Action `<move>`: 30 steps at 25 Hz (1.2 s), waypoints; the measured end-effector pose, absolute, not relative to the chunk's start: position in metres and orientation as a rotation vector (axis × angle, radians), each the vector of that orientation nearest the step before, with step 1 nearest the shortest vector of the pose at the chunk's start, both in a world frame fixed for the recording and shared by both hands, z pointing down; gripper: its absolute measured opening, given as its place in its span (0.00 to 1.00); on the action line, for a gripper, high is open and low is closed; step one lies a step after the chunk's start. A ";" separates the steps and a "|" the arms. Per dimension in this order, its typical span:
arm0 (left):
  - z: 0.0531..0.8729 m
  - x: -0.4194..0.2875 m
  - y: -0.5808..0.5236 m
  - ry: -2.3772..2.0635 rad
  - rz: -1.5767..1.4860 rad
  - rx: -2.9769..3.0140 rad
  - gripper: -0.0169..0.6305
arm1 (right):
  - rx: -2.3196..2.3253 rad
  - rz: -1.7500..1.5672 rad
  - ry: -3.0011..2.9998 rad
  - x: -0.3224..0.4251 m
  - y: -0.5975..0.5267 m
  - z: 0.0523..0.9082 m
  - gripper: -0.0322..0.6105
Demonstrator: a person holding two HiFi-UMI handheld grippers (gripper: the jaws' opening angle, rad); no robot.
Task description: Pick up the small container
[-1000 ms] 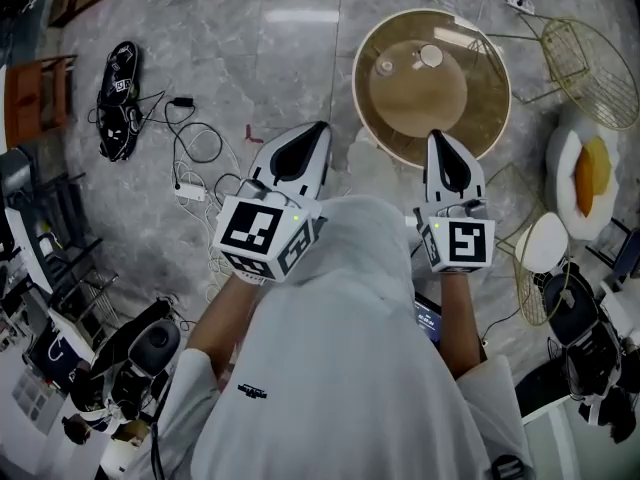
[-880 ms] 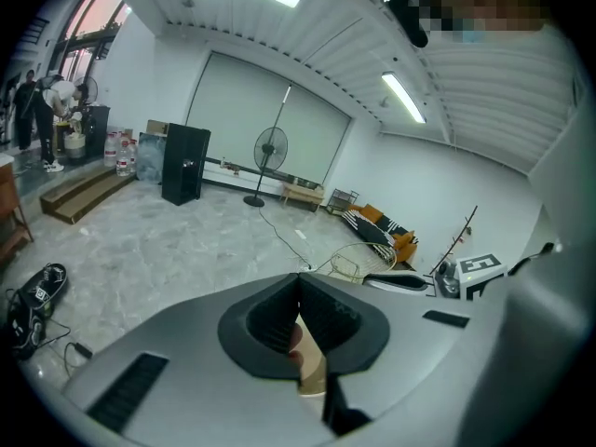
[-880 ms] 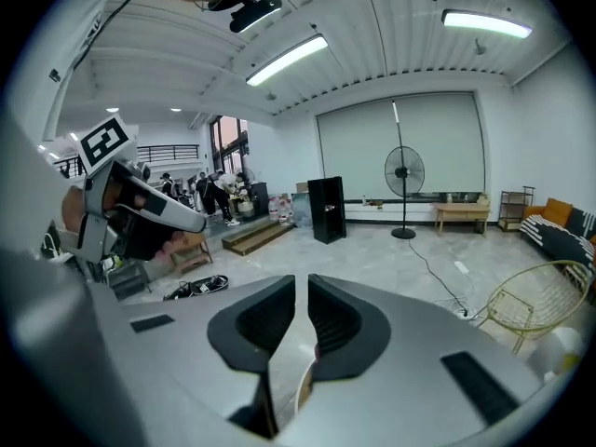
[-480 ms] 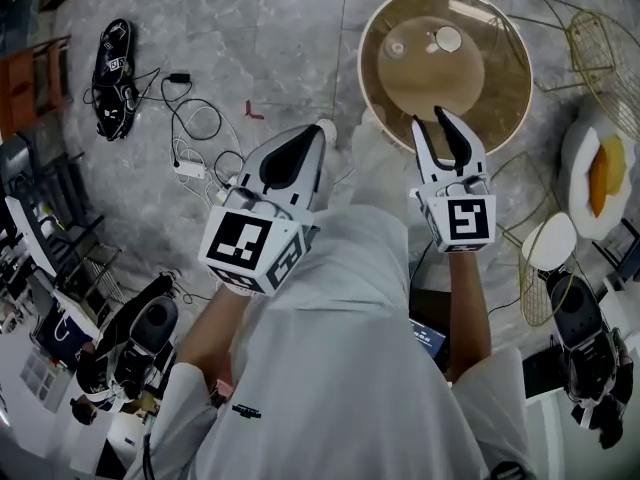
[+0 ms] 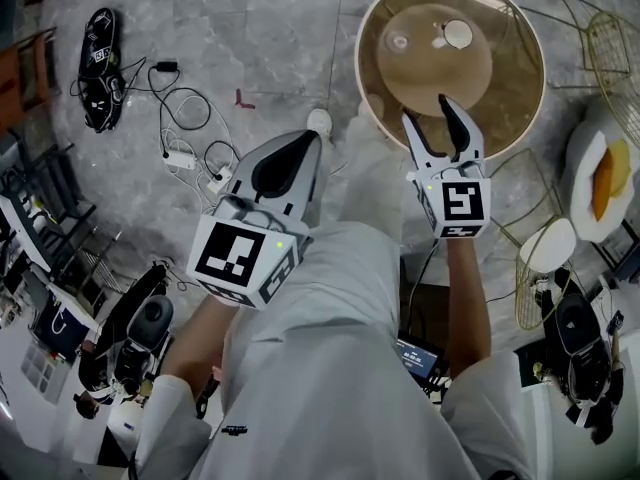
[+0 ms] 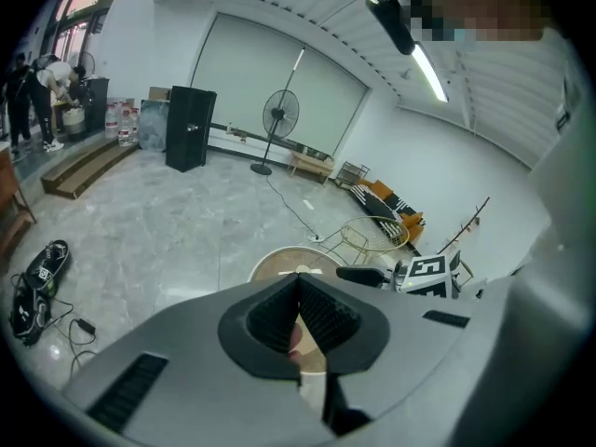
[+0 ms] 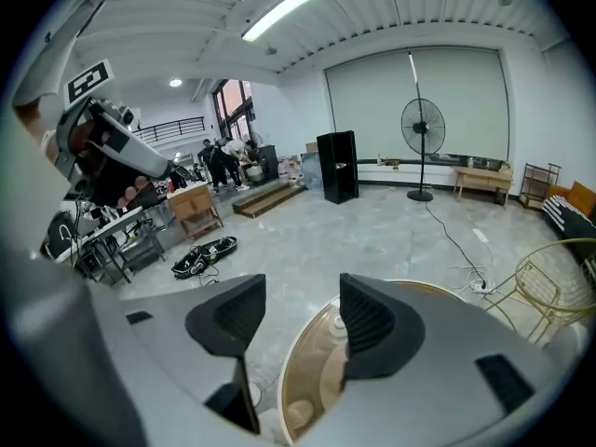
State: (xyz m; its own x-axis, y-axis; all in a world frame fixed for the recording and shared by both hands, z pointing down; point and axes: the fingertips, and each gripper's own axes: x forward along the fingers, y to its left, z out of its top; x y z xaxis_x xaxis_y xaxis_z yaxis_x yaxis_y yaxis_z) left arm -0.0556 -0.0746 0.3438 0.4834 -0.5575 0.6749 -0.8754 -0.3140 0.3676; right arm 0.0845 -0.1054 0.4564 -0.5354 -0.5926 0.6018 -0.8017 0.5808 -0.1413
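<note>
Toward one o'clock in the head view, a round glass-topped table (image 5: 520, 98) with a pale rim is seen on the grey marble floor (image 5: 280, 28). On its top, at the twelve o'clock side, the small container (image 5: 459, 34) with a white top is set. A second, clear little item (image 5: 398, 41) lies at nine o'clock of it, the two apart.

The right gripper (image 5: 427, 110) is held over the six o'clock edge of the table, pointed toward twelve o'clock and downward. Its jaws have just been opening and are now spread about halfway. Nothing is held between them; only the table top shows through the gap in the right gripper view. The container lies beyond the tips, untouched.

The left gripper (image 5: 312, 140) is held at nine o'clock of the right one, above bare floor and off the table. Its jaws are closed together, and nothing is gripped.

A tangle of cables (image 5: 190, 138) is spread at ten o'clock, with a black bag (image 5: 97, 56) beyond it. A yellow wire chair (image 5: 610, 58) stands at three o'clock of the table.
</note>
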 end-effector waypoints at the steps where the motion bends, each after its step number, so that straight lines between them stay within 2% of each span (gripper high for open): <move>1: 0.349 -0.055 -0.077 -1.181 0.566 1.999 0.05 | 1.104 0.563 -2.314 0.085 -0.108 0.462 0.44; 5: 0.367 -0.052 -0.085 -1.181 0.558 1.969 0.05 | 1.085 0.577 -2.317 0.085 -0.119 0.481 0.44; 14: 0.408 -0.055 -0.097 -1.223 0.560 1.912 0.05 | 1.054 0.595 -2.279 0.080 -0.135 0.541 0.55; 26: 0.473 -0.046 -0.107 -1.221 0.581 1.860 0.05 | 1.095 0.608 -2.246 0.089 -0.155 0.607 0.55; 30: 0.482 -0.049 -0.114 -1.230 0.577 1.847 0.05 | 1.066 0.612 -2.220 0.085 -0.158 0.628 0.59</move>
State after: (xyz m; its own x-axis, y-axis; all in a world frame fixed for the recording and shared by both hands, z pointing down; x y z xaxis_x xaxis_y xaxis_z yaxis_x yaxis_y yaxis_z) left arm -0.0491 -0.1145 0.4824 0.4170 -0.5290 0.7391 -0.9065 -0.1832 0.3803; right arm 0.0852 -0.1576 0.6285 -0.5014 -0.5334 0.6812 -0.8071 0.5721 -0.1461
